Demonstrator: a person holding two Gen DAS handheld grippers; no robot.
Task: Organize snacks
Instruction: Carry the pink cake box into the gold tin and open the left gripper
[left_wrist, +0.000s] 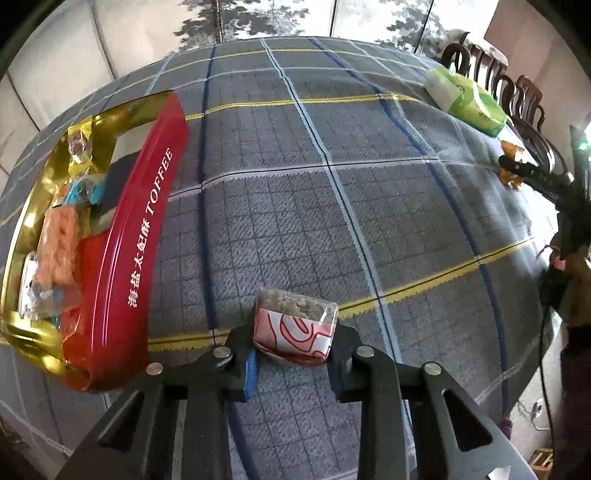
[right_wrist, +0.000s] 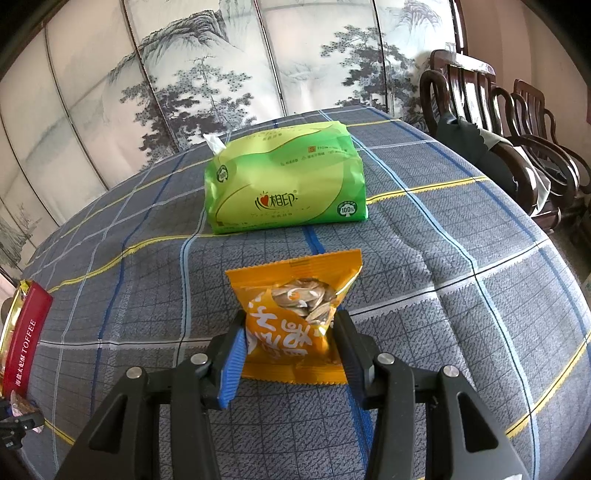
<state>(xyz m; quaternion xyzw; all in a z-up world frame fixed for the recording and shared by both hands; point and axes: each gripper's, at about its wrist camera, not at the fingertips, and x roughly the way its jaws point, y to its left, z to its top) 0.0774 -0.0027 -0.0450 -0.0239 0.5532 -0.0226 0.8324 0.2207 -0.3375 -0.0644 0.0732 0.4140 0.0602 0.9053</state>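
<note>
Black left hand-held gripper (left_wrist: 295, 341) pinches a pink-and-white snack packet (left_wrist: 295, 328).

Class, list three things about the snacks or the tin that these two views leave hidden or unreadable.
1. Left wrist view: the red toffee tin wall hides its lower contents.
2. Right wrist view: the picture's left edge cuts the tin off.
3. Right wrist view: the right tool covers the orange seed packet sides; its print is blurred.

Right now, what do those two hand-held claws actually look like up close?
Both look alike. The left gripper and the right gripper are matte black plastic with angular linkage arms and round silver pivot pins. One finger on each wears a ribbed blue pad. No sleeves show.
</note>
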